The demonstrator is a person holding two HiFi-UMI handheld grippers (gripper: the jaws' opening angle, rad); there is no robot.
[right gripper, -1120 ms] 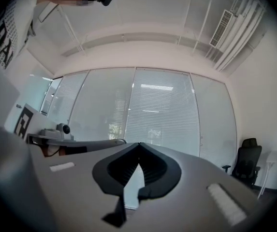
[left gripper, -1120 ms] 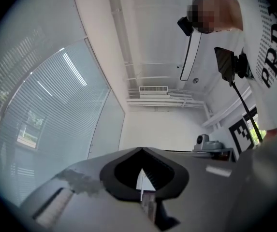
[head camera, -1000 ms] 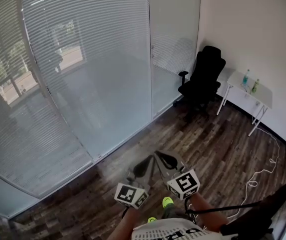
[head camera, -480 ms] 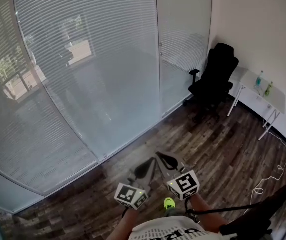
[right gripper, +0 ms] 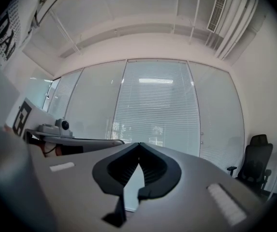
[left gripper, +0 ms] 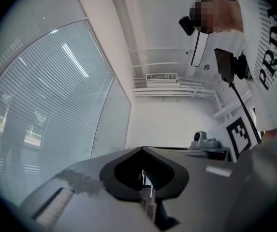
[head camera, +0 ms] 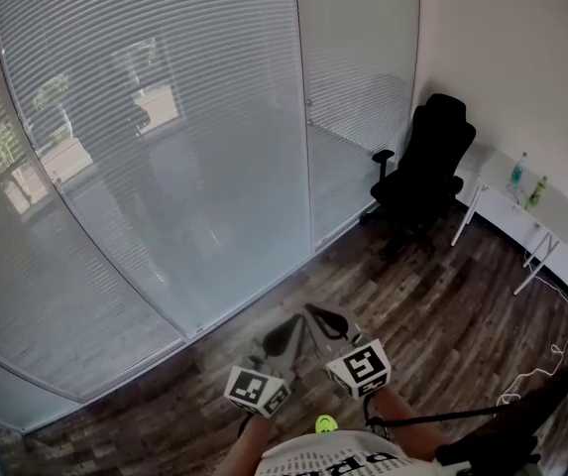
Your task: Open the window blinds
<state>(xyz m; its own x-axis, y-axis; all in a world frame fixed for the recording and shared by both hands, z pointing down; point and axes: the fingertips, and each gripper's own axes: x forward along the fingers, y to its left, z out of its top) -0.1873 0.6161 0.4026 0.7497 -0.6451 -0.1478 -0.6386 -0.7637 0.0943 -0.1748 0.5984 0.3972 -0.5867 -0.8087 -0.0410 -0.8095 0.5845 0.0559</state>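
Approach step: blinds (head camera: 155, 137) span glass wall ahead, slats closed, well apart from you. Left gripper (head camera: 285, 335), right gripper (head camera: 327, 317) both pinched together, empty. Next: locate control, none visible, spread jaws for it

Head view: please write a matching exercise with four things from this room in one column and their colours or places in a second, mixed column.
Things:
1. office chair
2. small table
3. floor
4. window blinds

Descriptions:
a. white, with bottles on it
b. dark wood planks
c. black, near the room's corner
d. pale horizontal slats

Pairs: 1-c, 2-a, 3-b, 4-d.
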